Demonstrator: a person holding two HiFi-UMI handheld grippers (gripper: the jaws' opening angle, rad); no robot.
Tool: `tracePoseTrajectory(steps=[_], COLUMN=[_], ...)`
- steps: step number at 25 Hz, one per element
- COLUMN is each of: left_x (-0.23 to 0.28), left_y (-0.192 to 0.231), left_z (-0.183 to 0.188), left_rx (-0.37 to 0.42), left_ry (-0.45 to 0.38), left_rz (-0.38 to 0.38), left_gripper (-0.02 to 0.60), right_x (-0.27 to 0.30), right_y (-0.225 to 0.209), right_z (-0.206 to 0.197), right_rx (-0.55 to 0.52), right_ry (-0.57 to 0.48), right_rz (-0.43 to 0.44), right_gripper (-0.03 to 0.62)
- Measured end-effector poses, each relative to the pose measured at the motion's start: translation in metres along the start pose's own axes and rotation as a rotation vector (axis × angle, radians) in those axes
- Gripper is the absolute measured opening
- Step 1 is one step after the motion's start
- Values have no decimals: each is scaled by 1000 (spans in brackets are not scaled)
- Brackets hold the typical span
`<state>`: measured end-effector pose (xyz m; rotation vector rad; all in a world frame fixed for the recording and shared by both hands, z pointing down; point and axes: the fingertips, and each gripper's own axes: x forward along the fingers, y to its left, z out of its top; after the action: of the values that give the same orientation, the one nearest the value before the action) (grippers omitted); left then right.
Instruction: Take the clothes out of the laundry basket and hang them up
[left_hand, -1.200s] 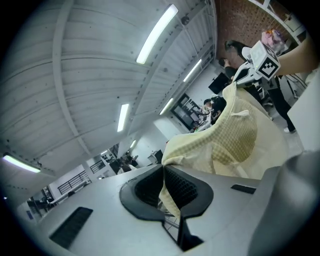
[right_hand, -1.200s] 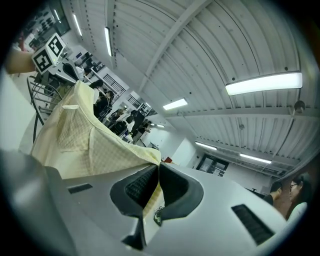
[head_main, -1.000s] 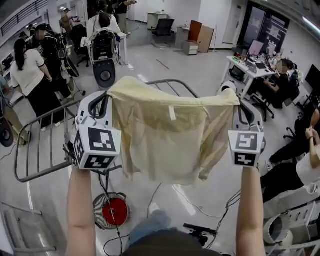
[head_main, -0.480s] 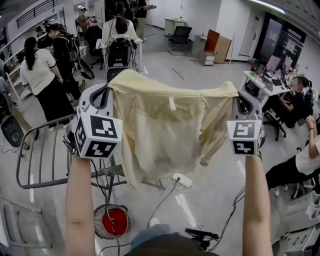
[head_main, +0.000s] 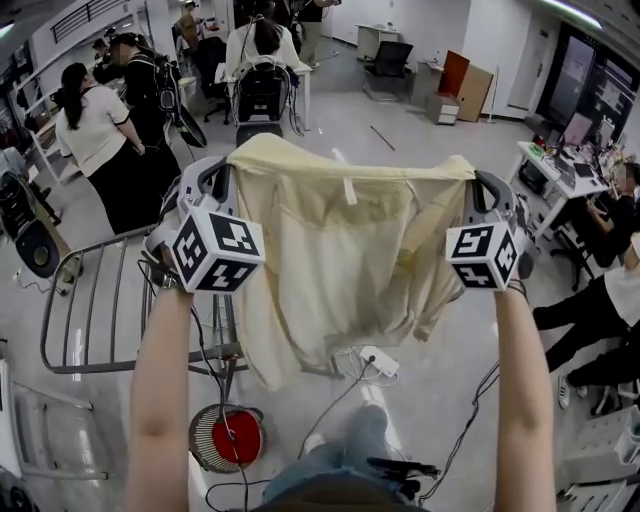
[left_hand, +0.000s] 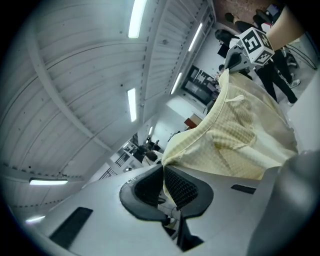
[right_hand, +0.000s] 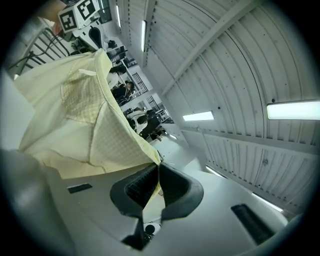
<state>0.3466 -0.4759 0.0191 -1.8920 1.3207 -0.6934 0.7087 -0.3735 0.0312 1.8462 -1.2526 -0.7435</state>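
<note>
Head view | left claw (head_main: 230, 163), right claw (head_main: 472, 178) both clenched on yellow shirt (head_main: 340, 260) | drying rack (head_main: 105, 305) shifted left

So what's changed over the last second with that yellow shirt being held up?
The pale yellow fabric shirt has been carried on across the room. The far rail of the grey metal drying rack, seen above the shirt before, is now hidden behind it. Nothing was let go: the left tool and right tool stay shut on its top corners.
</note>
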Motion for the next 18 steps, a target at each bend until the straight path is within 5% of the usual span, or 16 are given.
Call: tracePoseTrajectory(steps=[18], left_x=[168], left_y=[26], left_z=[-51], left_rx=[50], left_ry=[173], left_rz=[109], left_gripper=[14], right_x=[220], right_y=[54], right_z=[42], right_rx=[-73], right_ry=[-144], right_rz=[112], right_gripper=[12])
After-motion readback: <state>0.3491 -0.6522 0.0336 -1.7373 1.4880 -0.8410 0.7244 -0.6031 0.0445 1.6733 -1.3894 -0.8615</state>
